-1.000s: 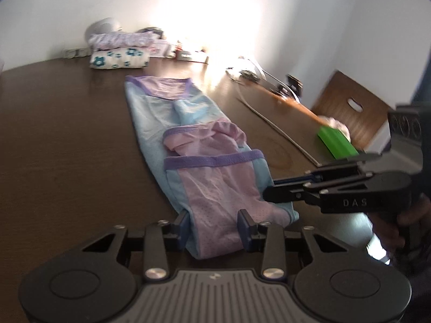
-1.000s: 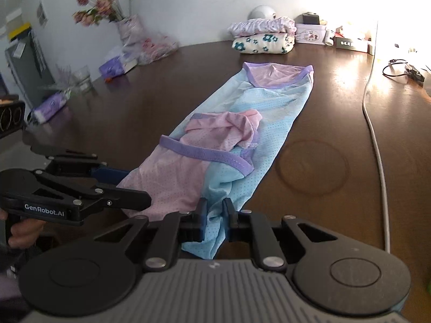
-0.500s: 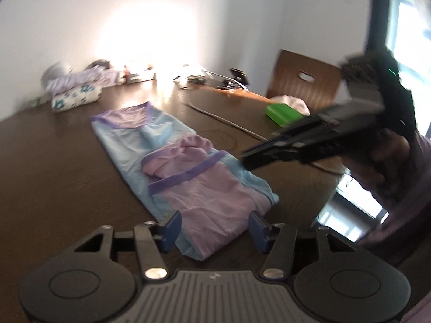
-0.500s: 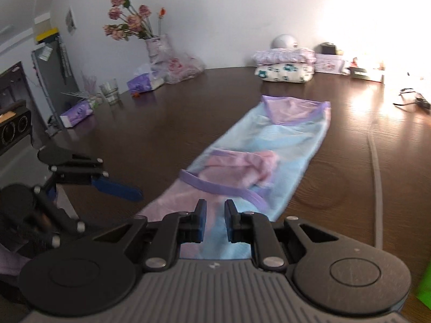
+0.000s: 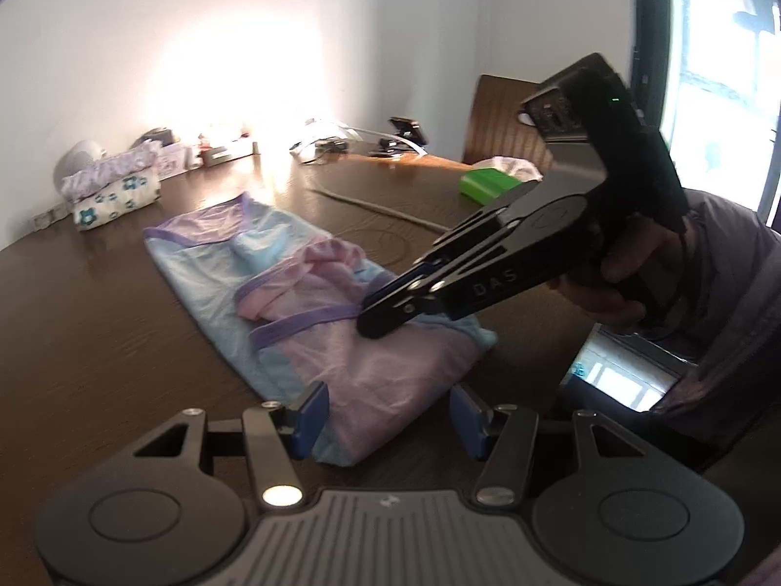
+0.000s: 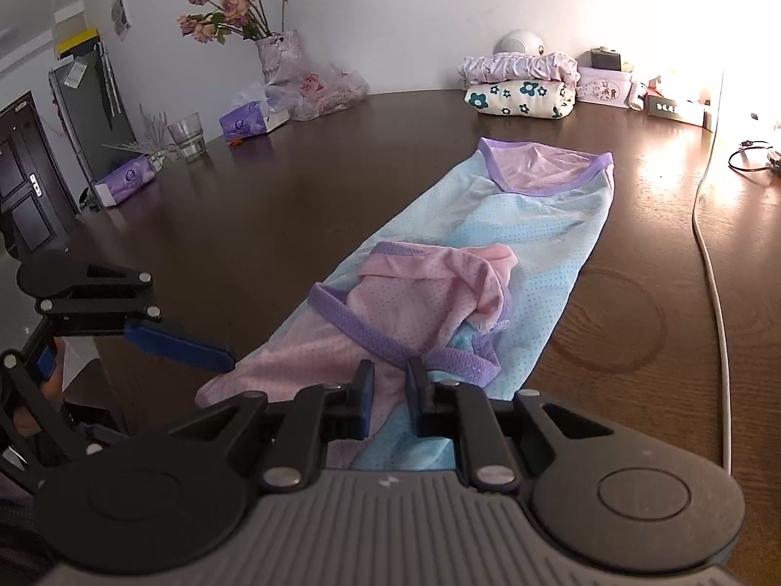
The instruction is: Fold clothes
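Long-folded blue and pink mesh garment flat on dark wooden tabletop.
Left gripper: fingers spread, straddling near hem, no contact seen. Right gripper: fingers nearly together, narrow gap, above cloth, nothing pinched. Beyond: stack of folded floral clothes at far edge; white cable alongside.

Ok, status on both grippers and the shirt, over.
Left gripper open, off the cloth. Right gripper jaws narrow, above the shirt, grip unclear. Shirt flat on table, sleeve folded in. Nothing in the way.
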Motion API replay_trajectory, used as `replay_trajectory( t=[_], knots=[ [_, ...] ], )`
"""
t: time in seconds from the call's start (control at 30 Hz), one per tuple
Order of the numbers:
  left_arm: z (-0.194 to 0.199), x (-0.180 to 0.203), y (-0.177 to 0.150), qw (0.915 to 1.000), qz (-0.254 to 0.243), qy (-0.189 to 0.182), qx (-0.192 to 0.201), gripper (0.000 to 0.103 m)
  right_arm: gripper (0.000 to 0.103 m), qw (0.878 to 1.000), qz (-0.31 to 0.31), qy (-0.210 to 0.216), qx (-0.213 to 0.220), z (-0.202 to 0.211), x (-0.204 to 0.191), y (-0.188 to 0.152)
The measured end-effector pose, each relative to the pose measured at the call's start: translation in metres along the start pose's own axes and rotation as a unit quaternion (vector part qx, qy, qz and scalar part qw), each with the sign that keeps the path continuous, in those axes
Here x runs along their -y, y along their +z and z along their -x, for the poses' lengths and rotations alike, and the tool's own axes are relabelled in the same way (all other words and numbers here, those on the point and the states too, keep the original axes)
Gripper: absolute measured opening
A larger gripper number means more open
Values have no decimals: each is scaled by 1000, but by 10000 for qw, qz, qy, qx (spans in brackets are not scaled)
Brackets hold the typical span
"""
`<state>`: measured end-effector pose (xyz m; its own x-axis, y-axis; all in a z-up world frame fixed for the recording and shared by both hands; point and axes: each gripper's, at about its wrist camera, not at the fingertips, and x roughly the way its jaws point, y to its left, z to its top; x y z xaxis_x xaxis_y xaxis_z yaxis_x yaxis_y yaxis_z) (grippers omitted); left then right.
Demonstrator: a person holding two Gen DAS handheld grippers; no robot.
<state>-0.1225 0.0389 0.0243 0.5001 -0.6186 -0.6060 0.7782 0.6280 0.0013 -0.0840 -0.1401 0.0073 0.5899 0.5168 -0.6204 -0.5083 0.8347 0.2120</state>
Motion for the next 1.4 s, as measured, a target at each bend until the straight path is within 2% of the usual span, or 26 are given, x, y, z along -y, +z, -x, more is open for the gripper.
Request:
replay_trajectory(
  t=[0.03, 0.1, 0.13, 0.23, 0.3, 0.37, 0.53, 0.63, 0.7, 0.73, 0.77, 0.83, 0.93, 1.1, 1.23, 1.3, 1.33, 1.37, 1.4],
  knots=[
    [2, 4, -2, 10000, -48, 45, 54, 59, 14, 10000, 51, 7, 32, 2, -1, -4],
    [5, 12, -7, 9993, -152, 265, 194, 82, 14, 9999, 146, 41, 79, 7, -4, -12],
    [7, 17, -10, 9987, -257, 368, 234, 83, 14, 9998, 171, 81, 83, 10, -5, -15],
    [8, 37, -20, 9947, -822, 590, 172, 83, 14, 9996, 175, 204, 94, 19, -5, -23],
    [6, 52, -28, 9879, -1295, 837, 173, 83, 14, 9994, 153, 272, 134, 25, -5, -29],
    [2, 67, -38, 9760, -1852, 1125, 199, 83, 14, 9992, 76, 355, 191, 30, -3, -35],
    [-6, 95, -66, 9438, -3037, 1228, 439, 82, 14, 9985, 89, 513, 189, 42, -2, -44],
    [-11, 100, -70, 9338, -3328, 1194, 539, 71, 15, 9985, 130, 506, 174, 50, -4, -46],
    [-13, 99, -69, 9337, -3380, 1063, 508, 67, 23, 9981, 301, 404, 340, 61, -7, -49],
    [-14, 96, -69, 9338, -3406, 994, 469, 64, 40, 9958, 550, 385, 620, 72, -10, -54],
    [-17, 94, -68, 9338, -3428, 946, 385, 59, 58, 9912, 840, 385, 943, 84, -14, -59],
    [-22, 91, -66, 9307, -3537, 917, 165, 53, 66, 9760, 1569, 285, 1481, 103, -22, -73],
    [-26, 90, -68, 9251, -3690, 895, 44, 53, 66, 9532, 2607, 176, 1524, 108, -31, -93],
    [-25, 94, -69, 9260, -3673, 879, 8, 51, 66, 9075, 4038, 104, 1156, 91, -44, -114],
    [-26, 91, -63, 9292, -3600, 831, -16, 47, 65, 8802, 4620, 41, 1088, 78, -56, -127],
    [-25, 90, -62, 9303, -3580, 801, -39, 43, 60, 8706, 4808, -26, 1043, 71, -60, -131],
    [-24, 90, -60, 9315, -3552, 781, -48, 43, 53, 8660, 4898, -82, 1001, 68, -59, -132],
    [-23, 88, -59, 9335, -3507, 749, -60, 41, 40, 8628, 4967, -113, 933, 65, -59, -133],
    [-23, 87, -57, 9355, -3460, 712, -75, 41, 37, 8656, 4926, -86, 889, 65, -59, -132]
  ],
)
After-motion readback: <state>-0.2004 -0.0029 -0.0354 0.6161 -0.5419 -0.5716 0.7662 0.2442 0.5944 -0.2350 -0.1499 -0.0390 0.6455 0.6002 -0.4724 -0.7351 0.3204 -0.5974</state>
